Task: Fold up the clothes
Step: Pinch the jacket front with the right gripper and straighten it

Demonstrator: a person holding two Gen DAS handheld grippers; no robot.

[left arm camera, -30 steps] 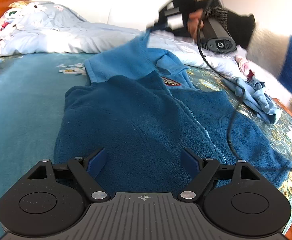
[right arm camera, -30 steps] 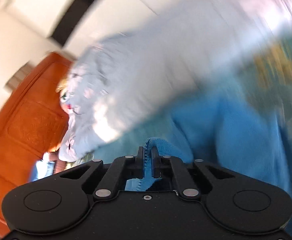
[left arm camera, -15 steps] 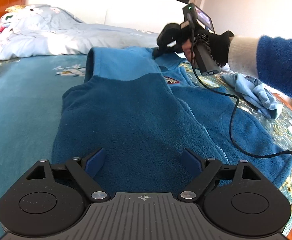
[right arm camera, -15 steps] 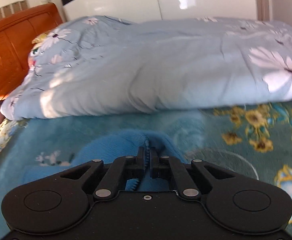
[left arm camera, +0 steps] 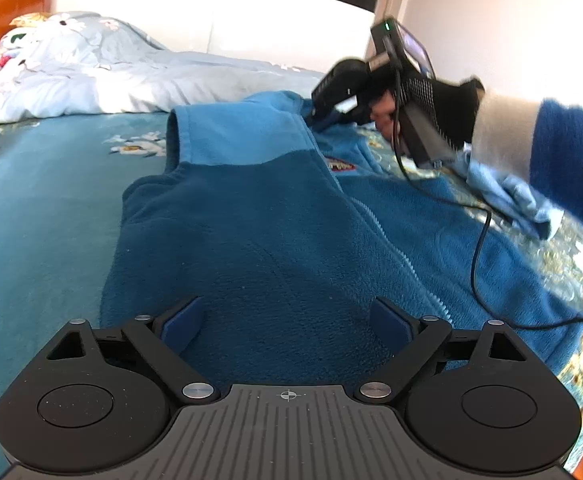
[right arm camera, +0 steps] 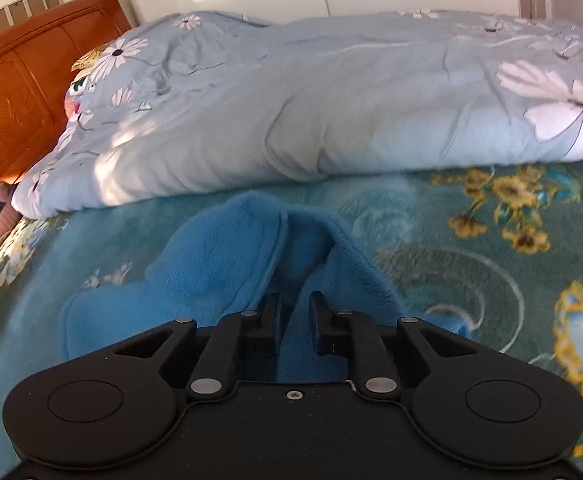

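Note:
A blue fleece zip jacket (left arm camera: 275,232) lies flat on the bed with its lighter blue collar (left arm camera: 235,132) at the far end. My left gripper (left arm camera: 287,320) is open and empty, low over the jacket's near hem. My right gripper (left arm camera: 327,114) sits at the collar's right end in the left wrist view. In the right wrist view the right gripper (right arm camera: 295,316) has its jaws slightly apart, with the collar fleece (right arm camera: 243,256) lying loose between and ahead of them.
A pale blue flowered duvet (right arm camera: 331,104) is heaped across the far side of the bed. A crumpled light blue garment (left arm camera: 507,196) lies to the right of the jacket. A wooden headboard (right arm camera: 19,92) stands at the left. The right gripper's cable (left arm camera: 479,248) trails over the jacket.
My right gripper carried the collar down from mid-air onto the bed, then its jaws parted and let go of the fleece. My left gripper stayed open and still.

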